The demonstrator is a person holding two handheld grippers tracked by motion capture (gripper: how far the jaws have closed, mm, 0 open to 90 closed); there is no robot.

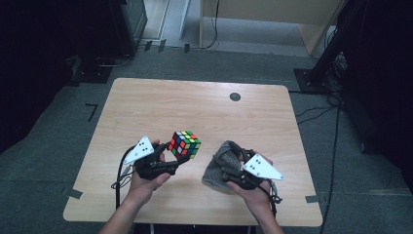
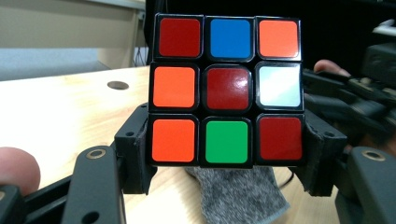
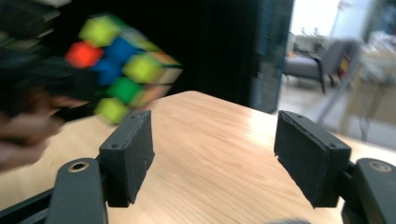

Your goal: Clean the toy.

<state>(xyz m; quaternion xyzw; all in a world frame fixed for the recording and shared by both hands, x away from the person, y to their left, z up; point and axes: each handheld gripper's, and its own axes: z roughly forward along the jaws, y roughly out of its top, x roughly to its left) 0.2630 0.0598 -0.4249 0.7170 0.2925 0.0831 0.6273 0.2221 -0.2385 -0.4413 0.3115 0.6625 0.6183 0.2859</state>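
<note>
Your left gripper [image 1: 176,157] holds the cube [image 1: 185,144] clamped by its bottom layer above the table [image 1: 146,97], while your right gripper [image 3: 212,154], released and empty, has the cube up to its left.

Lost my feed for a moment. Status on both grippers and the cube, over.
Left gripper shut on Rubik's cube, held above the table. Right gripper open, nothing between its fingers. Grey cloth lies under the right hand, clear of the cube.

The cube [image 1: 185,144] sits left of the cloth [image 1: 221,168], which lies on the surface [image 1: 204,107], right gripper [image 1: 233,163] over it
</note>
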